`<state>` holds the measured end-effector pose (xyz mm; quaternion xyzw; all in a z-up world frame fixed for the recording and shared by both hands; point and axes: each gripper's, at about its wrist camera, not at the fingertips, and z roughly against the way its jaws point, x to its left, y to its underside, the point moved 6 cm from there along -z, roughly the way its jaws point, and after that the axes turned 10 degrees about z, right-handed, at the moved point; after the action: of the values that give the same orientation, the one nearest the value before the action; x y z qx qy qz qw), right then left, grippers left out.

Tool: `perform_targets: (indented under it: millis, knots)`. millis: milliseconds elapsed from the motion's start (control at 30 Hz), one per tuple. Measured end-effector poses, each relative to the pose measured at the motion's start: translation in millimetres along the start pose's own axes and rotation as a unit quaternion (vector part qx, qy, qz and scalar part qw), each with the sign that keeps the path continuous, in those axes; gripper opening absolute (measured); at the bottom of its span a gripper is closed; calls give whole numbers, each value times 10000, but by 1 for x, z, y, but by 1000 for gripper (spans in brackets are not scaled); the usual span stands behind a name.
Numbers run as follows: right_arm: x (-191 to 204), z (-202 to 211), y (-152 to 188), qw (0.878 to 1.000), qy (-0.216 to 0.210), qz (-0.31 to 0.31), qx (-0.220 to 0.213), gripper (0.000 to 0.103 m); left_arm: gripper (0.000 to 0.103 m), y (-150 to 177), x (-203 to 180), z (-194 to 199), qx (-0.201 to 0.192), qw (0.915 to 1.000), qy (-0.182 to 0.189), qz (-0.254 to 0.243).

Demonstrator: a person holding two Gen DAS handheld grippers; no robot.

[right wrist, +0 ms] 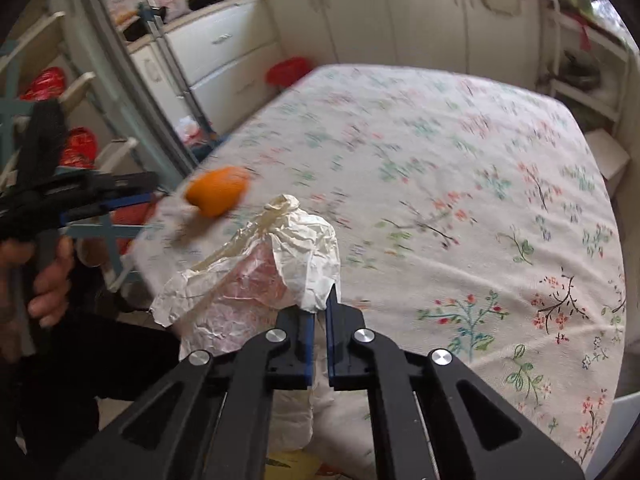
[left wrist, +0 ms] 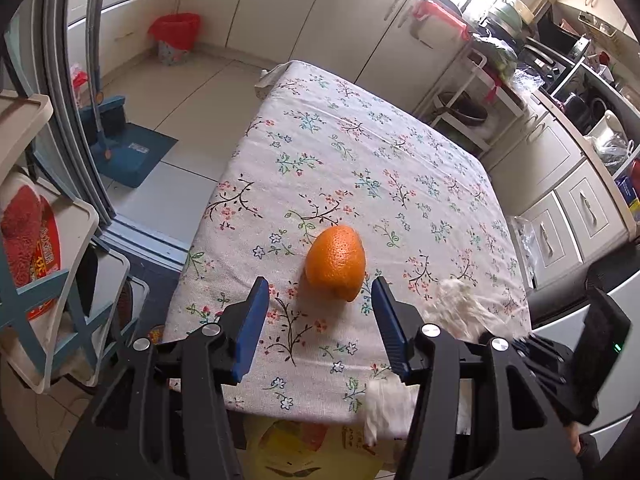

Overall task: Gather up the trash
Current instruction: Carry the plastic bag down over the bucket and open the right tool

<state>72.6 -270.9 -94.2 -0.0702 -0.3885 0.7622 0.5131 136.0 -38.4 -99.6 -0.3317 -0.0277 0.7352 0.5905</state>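
Observation:
An orange peel point(left wrist: 337, 262) lies on the floral tablecloth point(left wrist: 360, 152) near the table's front edge. My left gripper point(left wrist: 320, 292) is open, its blue pads point(left wrist: 252, 328) on either side of the peel's near end, a little short of it. My right gripper point(right wrist: 320, 304) is shut on a crumpled white paper wrapper point(right wrist: 276, 268) and holds it above the table's near edge. That wrapper shows blurred in the left wrist view point(left wrist: 460, 308). The peel also shows in the right wrist view point(right wrist: 216, 196), with the left gripper point(right wrist: 132, 200) beside it. A small white paper scrap point(left wrist: 384, 404) hangs at the front edge.
A red-lined trash bin point(left wrist: 175, 38) stands on the floor by the far cabinets. A blue dustpan and brush point(left wrist: 120, 144) lie on the floor at the left. A white shelf rack point(left wrist: 44, 240) stands at the left of the table. Cluttered counters point(left wrist: 560, 80) run along the right.

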Motion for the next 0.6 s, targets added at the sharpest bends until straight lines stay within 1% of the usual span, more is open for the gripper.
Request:
perform_targets:
  millis: [100,167,267,300,333,367,400,433,467,533,600]
  knots:
    - [23,22,3,9996,-249,27,-150,5,50,1,1,1,-7,10000,-15,-8]
    - [44,40,6,9990,-381,190,-167,5,51,1,3,1,-17,10000,-26,24]
    - [80,55,17,9964,-482,698,70,5,51,1,7,2,-38,9999,-74,79]
    - [90,55,21,9950,-468,860,195,6,51,2,7,1,-45,9999,-92,83]
    - [101,51,28,9928,-468,1036,388,8,52,2,7,1,-62,9999,-126,64]
    - [110,43,36,9899,-498,1176,624,14,52,3,7,2,-82,9998,-161,39]
    - [116,36,44,9873,-519,1258,816,37,52,3,6,2,-109,9997,-208,-6]
    - [120,29,49,9858,-466,1316,932,56,52,4,5,2,-135,9996,-249,-55]
    - [122,24,53,9850,-389,1382,959,56,53,5,4,2,-164,9994,-296,-123]
    - [124,22,53,9845,-408,1386,995,56,53,6,1,2,-200,9988,-375,-255]
    - [120,26,47,9874,-390,1267,867,56,54,6,-1,1,-223,9982,-436,-354]
